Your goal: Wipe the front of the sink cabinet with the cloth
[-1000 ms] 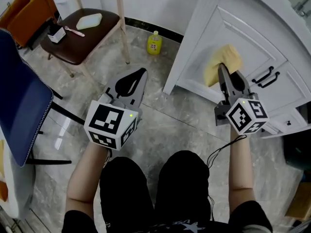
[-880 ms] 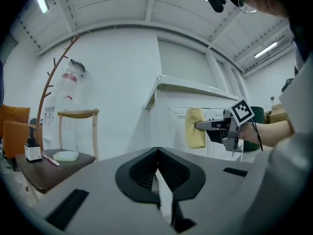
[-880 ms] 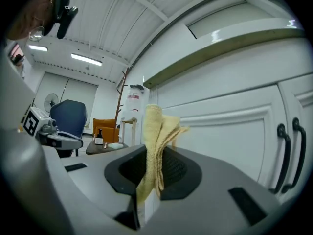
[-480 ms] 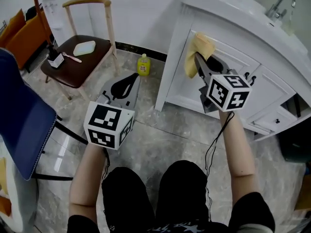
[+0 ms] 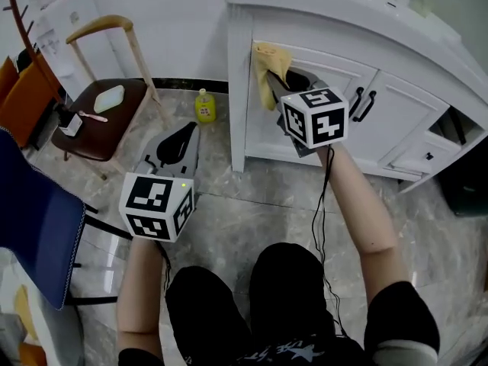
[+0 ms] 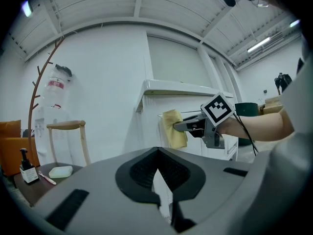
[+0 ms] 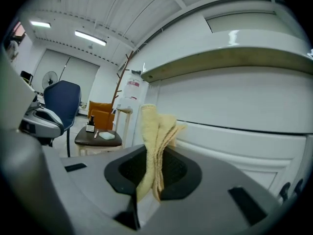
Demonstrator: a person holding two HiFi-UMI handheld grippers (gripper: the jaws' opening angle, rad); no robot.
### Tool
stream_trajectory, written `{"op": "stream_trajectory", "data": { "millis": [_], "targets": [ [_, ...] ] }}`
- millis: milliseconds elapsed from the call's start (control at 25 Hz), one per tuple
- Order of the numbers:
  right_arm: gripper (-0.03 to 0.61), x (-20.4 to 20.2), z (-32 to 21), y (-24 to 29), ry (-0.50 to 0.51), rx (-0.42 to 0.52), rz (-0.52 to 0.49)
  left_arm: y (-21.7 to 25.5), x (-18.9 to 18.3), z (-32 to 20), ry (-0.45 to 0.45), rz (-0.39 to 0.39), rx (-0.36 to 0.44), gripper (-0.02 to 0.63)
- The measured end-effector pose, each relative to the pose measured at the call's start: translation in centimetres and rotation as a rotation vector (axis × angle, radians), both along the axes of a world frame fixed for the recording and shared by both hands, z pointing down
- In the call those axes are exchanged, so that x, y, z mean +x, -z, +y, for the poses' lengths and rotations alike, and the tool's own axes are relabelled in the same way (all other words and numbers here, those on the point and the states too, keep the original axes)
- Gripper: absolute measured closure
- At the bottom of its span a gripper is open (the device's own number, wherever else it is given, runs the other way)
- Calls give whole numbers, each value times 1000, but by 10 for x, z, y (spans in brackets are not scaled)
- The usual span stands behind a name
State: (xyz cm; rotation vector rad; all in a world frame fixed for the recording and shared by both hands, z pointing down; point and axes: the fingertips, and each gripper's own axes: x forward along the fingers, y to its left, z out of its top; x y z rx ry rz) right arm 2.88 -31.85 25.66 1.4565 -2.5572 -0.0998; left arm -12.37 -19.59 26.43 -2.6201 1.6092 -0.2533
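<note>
The white sink cabinet (image 5: 341, 73) stands at the upper right of the head view. A folded yellow cloth (image 5: 267, 59) is pressed against the top left corner of its front, just under the countertop edge. My right gripper (image 5: 276, 81) is shut on the cloth, its marker cube nearer me. In the right gripper view the cloth (image 7: 155, 129) stands upright between the jaws, with the cabinet front (image 7: 239, 146) right behind it. My left gripper (image 5: 186, 133) hangs shut and holds nothing over the floor, left of the cabinet. The left gripper view shows the cloth (image 6: 174, 128) against the cabinet.
A yellow bottle (image 5: 203, 107) stands on the floor by the cabinet's left corner. A wooden chair (image 5: 103, 113) with small items on its seat is at the left, a blue office chair (image 5: 34, 227) nearer. Black door handles (image 5: 364, 105) and an open drawer (image 5: 427, 155) lie to the right.
My right gripper has carried the cloth up and leftward across the cabinet front, from the lower door panel to the top left corner. The left gripper has hardly moved.
</note>
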Motion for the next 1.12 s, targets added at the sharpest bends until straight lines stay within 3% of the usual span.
{"op": "stream_trajectory", "data": {
  "millis": [280,760,920,1120],
  "targets": [
    [515,60,8,4,-96,-17,-64,7,38,-5,-62,-20,10,598],
    [515,210,32,-2,-327,-50,-113,0,130,-10,-210,5,-1,598],
    [515,233,39,-4,-359,-61,-140,-5,147,-8,-240,4,-12,597],
    [515,228,43,-2,-363,-49,-137,-8,146,-4,-246,-6,-20,598]
  ]
}}
